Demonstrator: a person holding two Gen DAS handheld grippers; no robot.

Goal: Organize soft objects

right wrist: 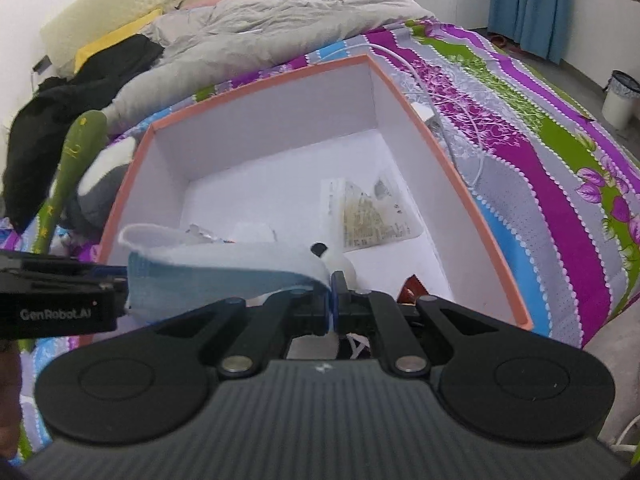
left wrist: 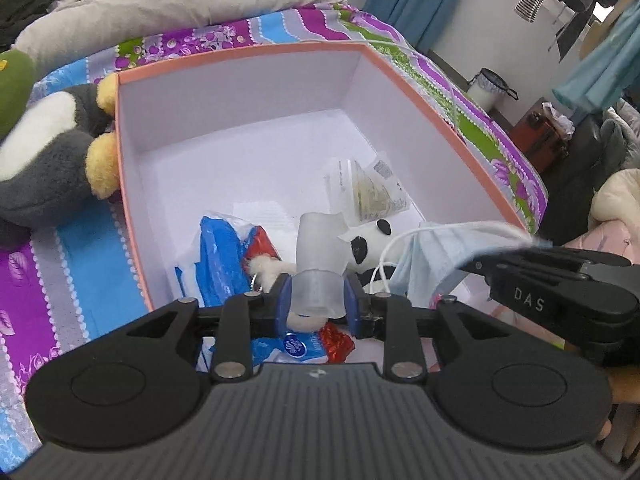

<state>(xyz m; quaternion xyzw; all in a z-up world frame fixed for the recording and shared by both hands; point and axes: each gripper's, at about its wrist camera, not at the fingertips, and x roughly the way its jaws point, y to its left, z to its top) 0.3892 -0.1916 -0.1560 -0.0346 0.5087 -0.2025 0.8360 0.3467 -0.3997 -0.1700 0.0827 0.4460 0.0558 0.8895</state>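
Hovering over the pink-rimmed box (left wrist: 420, 80), the left gripper (left wrist: 316, 298) clamps a translucent tape roll (left wrist: 318, 256), while the right gripper (right wrist: 334, 298) pinches a blue face mask (right wrist: 224, 276) (draped leftward) above the box's near corner.

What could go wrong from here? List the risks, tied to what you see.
1. The face mask is pinched only at one edge by the right gripper and drapes sideways; it may slip out or land outside the box.
2. The mask's ear loop dangles near the left gripper, which is shut on a translucent plastic piece, and could snag.
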